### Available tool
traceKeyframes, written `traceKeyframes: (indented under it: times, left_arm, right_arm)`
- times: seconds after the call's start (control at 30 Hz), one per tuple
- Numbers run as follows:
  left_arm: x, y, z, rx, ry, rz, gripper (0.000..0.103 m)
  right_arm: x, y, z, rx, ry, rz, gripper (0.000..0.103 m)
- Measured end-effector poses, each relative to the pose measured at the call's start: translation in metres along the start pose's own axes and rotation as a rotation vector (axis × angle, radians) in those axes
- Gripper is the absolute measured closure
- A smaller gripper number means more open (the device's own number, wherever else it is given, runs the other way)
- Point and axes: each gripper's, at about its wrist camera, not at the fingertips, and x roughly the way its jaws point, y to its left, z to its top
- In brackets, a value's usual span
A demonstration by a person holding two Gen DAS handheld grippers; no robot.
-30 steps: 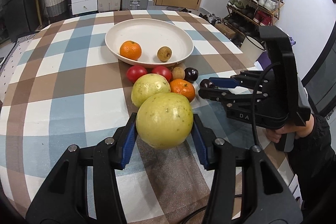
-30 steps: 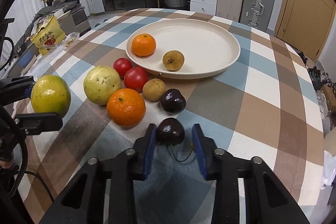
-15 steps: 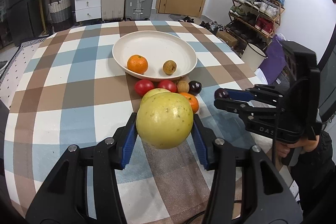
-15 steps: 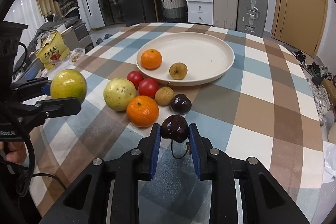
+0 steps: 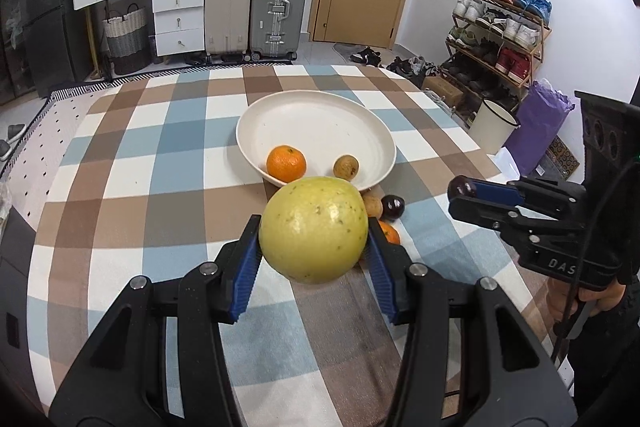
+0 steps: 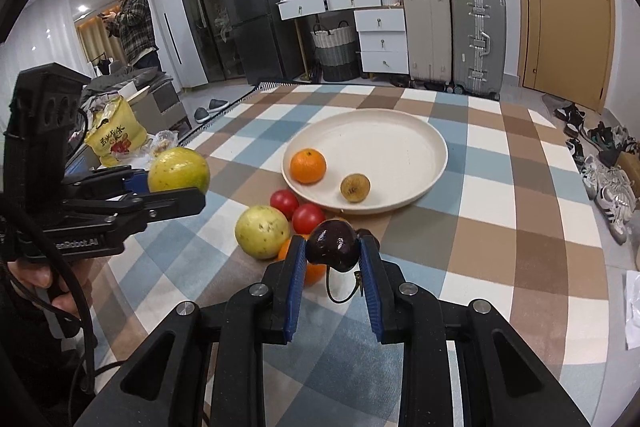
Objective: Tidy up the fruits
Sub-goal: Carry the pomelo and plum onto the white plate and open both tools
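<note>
My left gripper [image 5: 314,227] is shut on a large yellow-green fruit [image 5: 313,229] and holds it above the table, short of the cream plate [image 5: 360,119]. My right gripper [image 6: 333,247] is shut on a dark cherry [image 6: 333,245] with a dangling stem, also lifted. The plate holds an orange [image 6: 307,165] and a small brown fruit [image 6: 355,187]. On the cloth in front of the plate lie a second yellow-green fruit [image 6: 262,231], two red tomatoes [image 6: 308,218], another orange [image 6: 314,273], a brown fruit [image 5: 372,205] and a dark cherry [image 5: 393,207].
The round table has a checked cloth [image 5: 132,155]. A yellow snack bag [image 6: 116,139] lies off the table's left side. Suitcases [image 5: 278,7] and drawers stand behind, a shoe rack [image 5: 500,27] at the right. A person [image 6: 132,23] stands far off.
Both grippers have risen from the table with their fruit and pulled back, so the plate and loose fruit look farther away. The fruit on the table has not moved.
</note>
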Motion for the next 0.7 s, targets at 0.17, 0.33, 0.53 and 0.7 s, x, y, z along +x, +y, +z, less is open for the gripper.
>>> traceKeyframes:
  times: [0.17, 0.33, 0.53, 0.7]
  left_arm:
    - [0.010, 0.004, 0.013, 0.008, -0.004, 0.005, 0.056]
    - [0.024, 0.009, 0.026, 0.014, -0.008, 0.001, 0.056]
    - [0.040, 0.014, 0.041, 0.013, -0.010, -0.009, 0.056]
    - [0.052, 0.017, 0.053, 0.012, -0.017, -0.013, 0.056]
  right_arm:
    - [0.000, -0.004, 0.012, 0.009, -0.023, -0.004, 0.076]
    - [0.002, -0.009, 0.023, 0.016, -0.041, -0.009, 0.076]
    - [0.012, -0.013, 0.033, 0.023, -0.042, -0.012, 0.076]
    - [0.023, -0.016, 0.040, 0.026, -0.038, -0.011, 0.076]
